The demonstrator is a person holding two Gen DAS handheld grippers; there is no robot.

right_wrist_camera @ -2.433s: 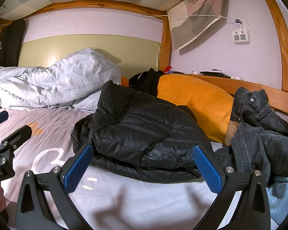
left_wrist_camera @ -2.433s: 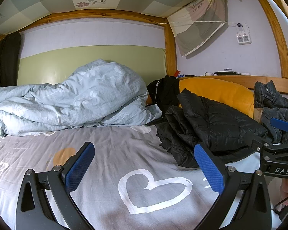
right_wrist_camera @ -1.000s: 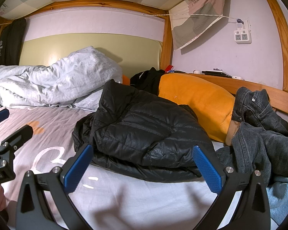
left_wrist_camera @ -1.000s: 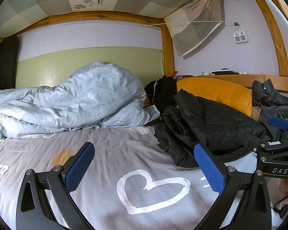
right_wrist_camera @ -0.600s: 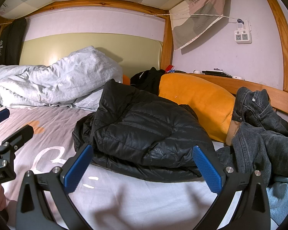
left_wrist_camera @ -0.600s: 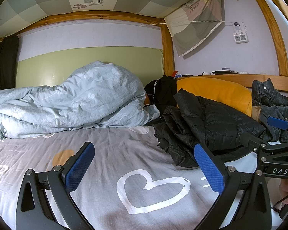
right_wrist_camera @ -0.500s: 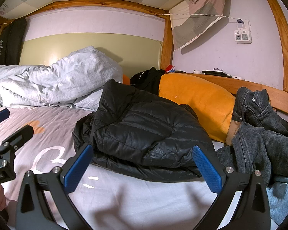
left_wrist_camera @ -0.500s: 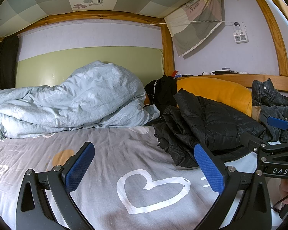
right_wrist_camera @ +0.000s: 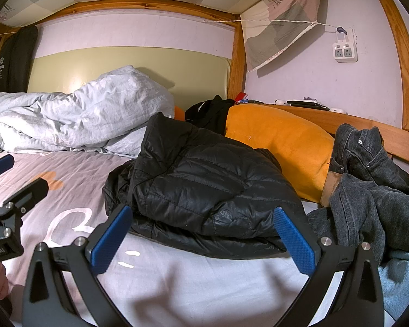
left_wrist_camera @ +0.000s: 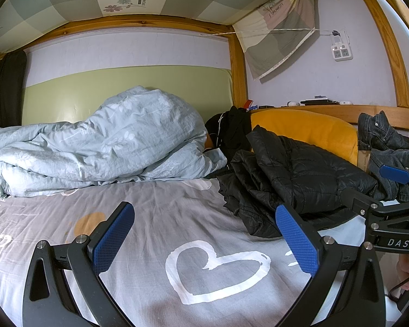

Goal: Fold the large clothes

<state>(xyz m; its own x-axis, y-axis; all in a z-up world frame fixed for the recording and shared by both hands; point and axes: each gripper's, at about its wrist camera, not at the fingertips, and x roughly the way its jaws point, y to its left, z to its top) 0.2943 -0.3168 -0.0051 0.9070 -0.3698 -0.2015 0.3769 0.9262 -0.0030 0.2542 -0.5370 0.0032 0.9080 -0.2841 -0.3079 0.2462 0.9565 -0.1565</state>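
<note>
Hovering: both grippers hang low over the bed sheet [left_wrist_camera: 155, 212], neither touching any clothing.
Left gripper [left_wrist_camera: 204, 241]: blue pads wide apart, nothing between them; it points at the bare sheet with the white heart print [left_wrist_camera: 215, 269].
Right gripper [right_wrist_camera: 201, 241]: pads wide apart and empty; the near hem of the jacket sits just past the pads at 12 o'clock.
Jacket [right_wrist_camera: 204, 188]: black puffer, lying in a loose heap on the sheet, leaning back against the orange cushion [right_wrist_camera: 280, 141]. In the left view it is at 2 o'clock [left_wrist_camera: 294, 174].
Jeans [right_wrist_camera: 373, 182]: dark denim, crumpled at 3 o'clock in the right view, partly over the wooden rail [right_wrist_camera: 379, 128].
Duvet [left_wrist_camera: 101, 147]: pale blue, bunched against the far wall at 11 o'clock.
Progress: judged at the start; nothing looks folded and no garment is spread flat.
Remaining: grasp the jacket, lay it out on the bare sheet, fold it; probably the jeans after.
Uncertain: whether the jacket's layers are a rough fold or just slumped; the heap hides its sleeves.
</note>
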